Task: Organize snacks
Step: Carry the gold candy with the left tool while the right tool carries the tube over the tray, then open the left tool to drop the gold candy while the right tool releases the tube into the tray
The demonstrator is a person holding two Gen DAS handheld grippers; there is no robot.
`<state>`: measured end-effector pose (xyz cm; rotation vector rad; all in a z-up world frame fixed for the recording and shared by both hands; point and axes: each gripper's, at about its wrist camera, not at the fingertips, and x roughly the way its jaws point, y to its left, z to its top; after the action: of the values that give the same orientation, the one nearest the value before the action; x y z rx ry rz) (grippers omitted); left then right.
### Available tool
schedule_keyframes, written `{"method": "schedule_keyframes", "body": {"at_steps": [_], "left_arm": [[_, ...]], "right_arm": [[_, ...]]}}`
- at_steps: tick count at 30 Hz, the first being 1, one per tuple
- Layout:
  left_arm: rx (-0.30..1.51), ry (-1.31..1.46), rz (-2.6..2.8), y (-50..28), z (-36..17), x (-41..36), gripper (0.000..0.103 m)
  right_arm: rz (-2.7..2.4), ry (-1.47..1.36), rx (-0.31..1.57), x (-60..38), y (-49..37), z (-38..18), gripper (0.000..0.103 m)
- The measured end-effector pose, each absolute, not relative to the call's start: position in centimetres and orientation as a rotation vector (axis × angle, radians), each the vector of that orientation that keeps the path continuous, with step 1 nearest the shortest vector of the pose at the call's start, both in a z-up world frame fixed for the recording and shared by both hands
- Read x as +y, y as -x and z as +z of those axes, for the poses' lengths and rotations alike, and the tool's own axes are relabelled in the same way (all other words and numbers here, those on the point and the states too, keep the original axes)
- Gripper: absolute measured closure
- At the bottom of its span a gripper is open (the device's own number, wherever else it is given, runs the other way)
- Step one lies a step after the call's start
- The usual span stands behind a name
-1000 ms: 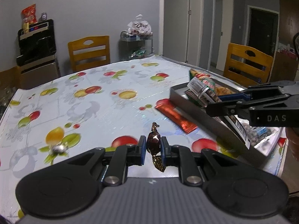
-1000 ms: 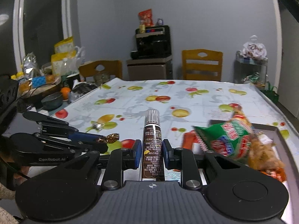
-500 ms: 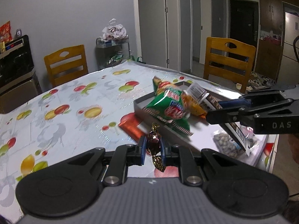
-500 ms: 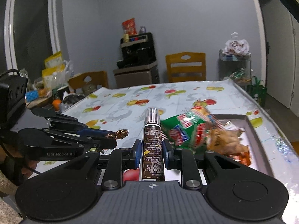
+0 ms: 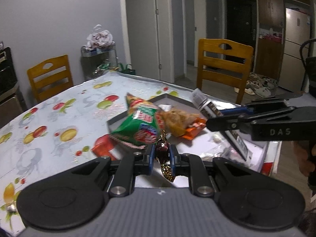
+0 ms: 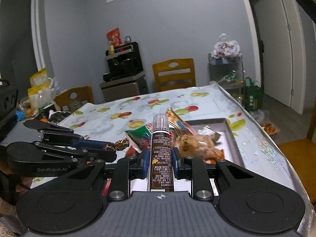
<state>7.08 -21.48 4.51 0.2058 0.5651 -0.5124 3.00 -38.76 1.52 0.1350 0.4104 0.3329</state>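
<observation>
Nearly sorted: two snacks in hand

Already the tray (image 6: 233, 138) holds a green chip bag (image 5: 138, 130) and other packets. The left claw (image 5: 161, 156) grips a wrapped candy (image 5: 163, 150); the right claw (image 6: 161, 162) grips a brown tube (image 6: 161, 150). Both hover over the tray near the tabletop (image 5: 59, 118) edge; room is tight between them.

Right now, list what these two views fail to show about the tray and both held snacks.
- Tray near end: right wrist view, hidden behind the right gripper.
- Tray floor: left wrist view, mostly covered by the green bag and loose packets.
- Tube print: too small to read.
- Candy lower twist: left wrist view, partly hidden behind the left gripper.
- Green bag label: motion-blurred.
</observation>
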Motion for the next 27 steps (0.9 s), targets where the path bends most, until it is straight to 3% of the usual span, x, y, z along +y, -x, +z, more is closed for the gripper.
{"method": "schedule_keyframes", "body": {"at_steps": [27], "left_arm": [[0.733,-0.170,-0.592,-9.1,-0.5,-25.3,0.091]], "right_arm": [[0.211,-0.128,0.495,-42.3,-3.6,-0.2,0.078]]}}
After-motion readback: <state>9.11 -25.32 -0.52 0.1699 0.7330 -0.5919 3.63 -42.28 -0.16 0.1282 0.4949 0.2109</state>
